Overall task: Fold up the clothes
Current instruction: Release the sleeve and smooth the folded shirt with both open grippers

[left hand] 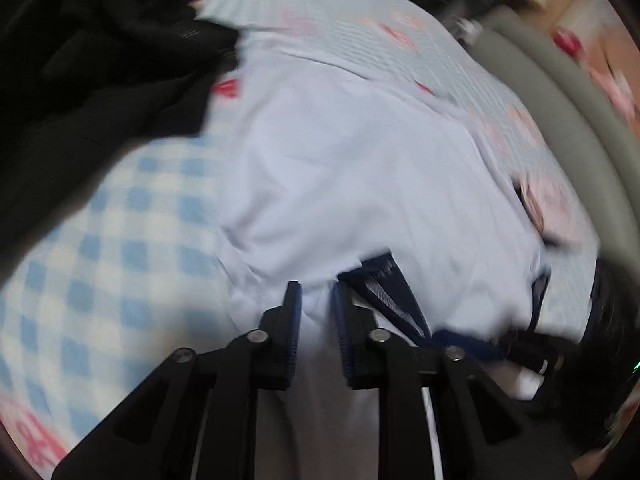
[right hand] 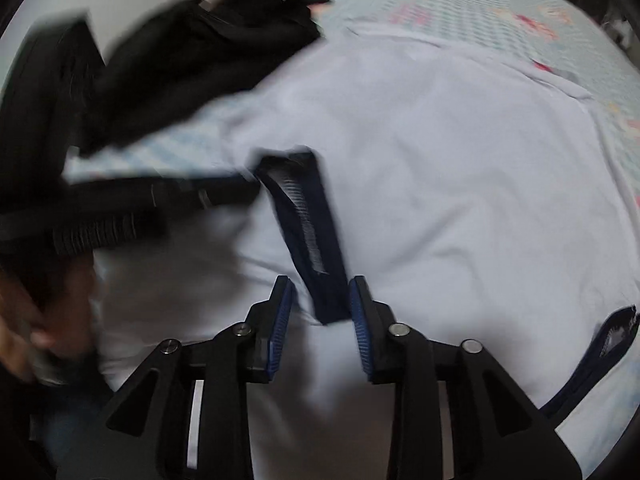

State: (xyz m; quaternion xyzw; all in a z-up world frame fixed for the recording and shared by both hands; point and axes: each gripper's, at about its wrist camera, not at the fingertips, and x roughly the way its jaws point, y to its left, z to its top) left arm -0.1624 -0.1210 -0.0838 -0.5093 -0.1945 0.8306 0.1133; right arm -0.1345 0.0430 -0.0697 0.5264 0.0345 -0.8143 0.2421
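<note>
I have the white garment (right hand: 440, 184) spread across the bed, filling the middle of both views. My right gripper (right hand: 320, 304) is narrowly parted around its navy collar (right hand: 308, 216); whether the pads pinch, I cannot tell. My left gripper (left hand: 316, 312) is narrow with white cloth between its jaws. I'd keep both corners level while carrying the fold. Black clothes (left hand: 100, 64) crowd the far left.

White shirt (right hand: 440, 180), navy trim (right hand: 316, 220); black garment (left hand: 100, 60); blue-checked bedsheet (left hand: 120, 240).
</note>
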